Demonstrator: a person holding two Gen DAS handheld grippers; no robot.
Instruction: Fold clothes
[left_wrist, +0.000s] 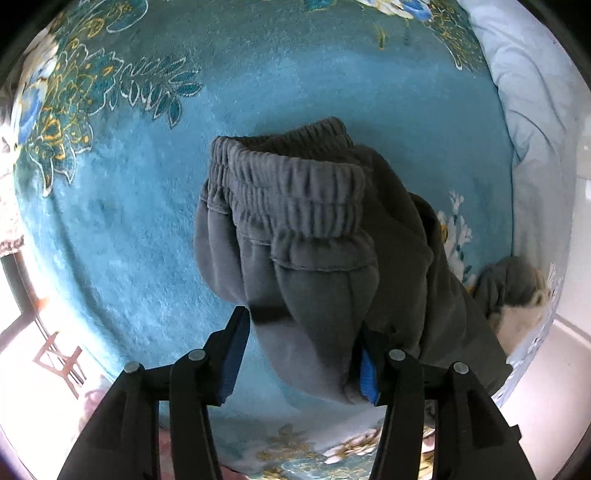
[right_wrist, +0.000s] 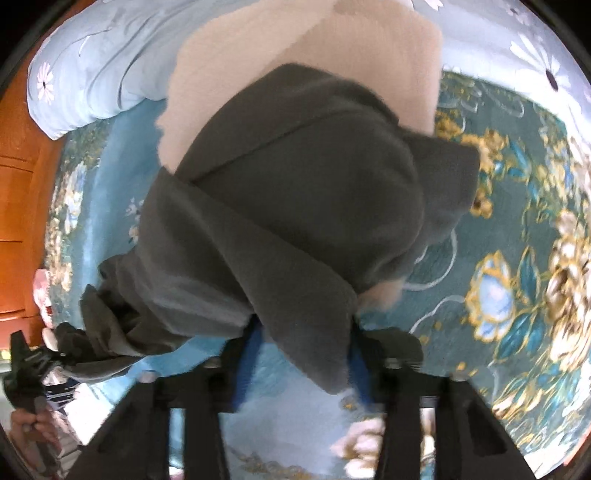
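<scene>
Left gripper (left_wrist: 303, 332): your fingers clamp the grey sweatpants (left_wrist: 295, 229) above the blue blanket (left_wrist: 129, 240).
Right gripper (right_wrist: 303, 350): your fingers pinch the same sweatpants.

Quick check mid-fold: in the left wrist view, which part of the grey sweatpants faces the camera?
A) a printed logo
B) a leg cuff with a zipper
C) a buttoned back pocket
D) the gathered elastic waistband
D: the ribbed, gathered elastic waistband sits at the top of the grey sweatpants, above the left gripper.
</scene>
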